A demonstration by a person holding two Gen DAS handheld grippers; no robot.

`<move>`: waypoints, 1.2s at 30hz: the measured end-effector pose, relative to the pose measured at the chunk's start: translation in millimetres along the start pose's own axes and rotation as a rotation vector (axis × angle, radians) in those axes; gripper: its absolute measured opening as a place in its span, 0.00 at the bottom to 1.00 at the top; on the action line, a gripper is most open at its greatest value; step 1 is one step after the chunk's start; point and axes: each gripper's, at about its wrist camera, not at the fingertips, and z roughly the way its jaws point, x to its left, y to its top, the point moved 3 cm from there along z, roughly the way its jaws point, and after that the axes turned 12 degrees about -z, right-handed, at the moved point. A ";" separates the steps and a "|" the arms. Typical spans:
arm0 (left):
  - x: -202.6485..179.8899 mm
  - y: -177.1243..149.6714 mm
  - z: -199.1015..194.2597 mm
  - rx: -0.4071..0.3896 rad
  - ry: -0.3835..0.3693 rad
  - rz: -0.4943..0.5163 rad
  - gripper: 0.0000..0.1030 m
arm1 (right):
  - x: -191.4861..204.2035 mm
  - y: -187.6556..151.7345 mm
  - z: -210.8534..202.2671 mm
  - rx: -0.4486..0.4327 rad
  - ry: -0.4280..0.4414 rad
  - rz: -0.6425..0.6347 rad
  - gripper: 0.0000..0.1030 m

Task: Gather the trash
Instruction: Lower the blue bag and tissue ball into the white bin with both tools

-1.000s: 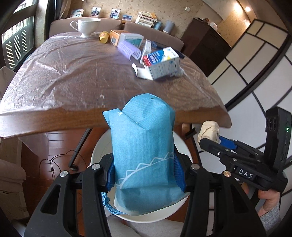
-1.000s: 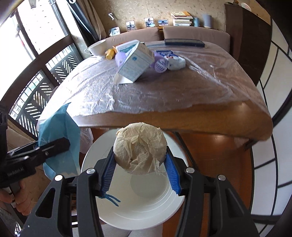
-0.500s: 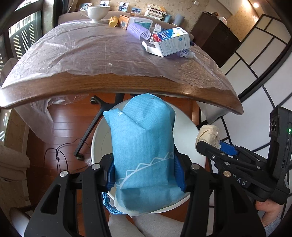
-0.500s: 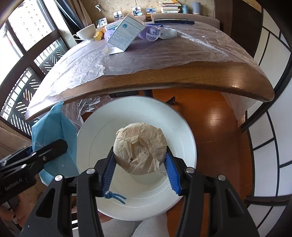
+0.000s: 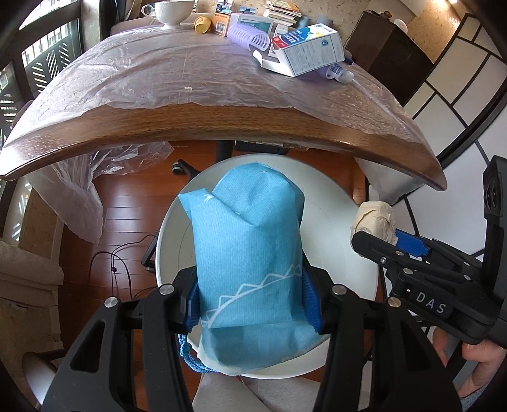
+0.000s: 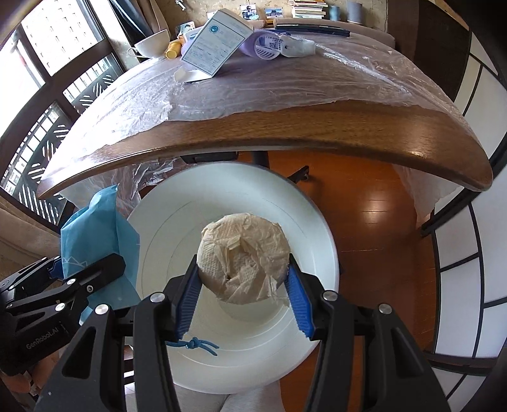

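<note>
My left gripper [image 5: 252, 299] is shut on a blue paper bag [image 5: 247, 256] and holds it over a round white bin [image 5: 329, 209] on the floor below the table edge. My right gripper [image 6: 242, 290] is shut on a crumpled beige paper ball [image 6: 242, 256] and holds it over the open mouth of the same white bin [image 6: 177, 222]. In the left wrist view the right gripper [image 5: 377, 234] with the paper ball [image 5: 375, 218] is at the right. In the right wrist view the blue bag [image 6: 95, 231] is at the left.
A wooden table [image 5: 221, 123] covered in clear plastic film stands ahead, above the bin. On it lie a white carton [image 5: 310, 50], a purple roller [image 5: 250, 36], a white cup [image 5: 169, 11] and small boxes. Wood floor and a cable [image 5: 117, 263] lie below.
Both grippers have dropped below the table edge and forward, bringing the bag and the paper ball lower over the white bin. Both grips are unchanged.
</note>
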 end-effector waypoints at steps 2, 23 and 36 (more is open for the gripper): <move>-0.2 -0.7 3.2 0.003 0.007 0.000 0.50 | 0.4 -0.5 2.8 0.007 0.000 -0.007 0.49; 4.6 -1.4 46.0 0.085 0.056 0.018 0.50 | 0.5 4.1 40.6 0.089 0.019 -0.014 0.49; 11.5 -0.2 67.8 0.144 0.067 0.045 0.50 | -6.5 4.4 56.5 0.128 0.021 0.010 0.49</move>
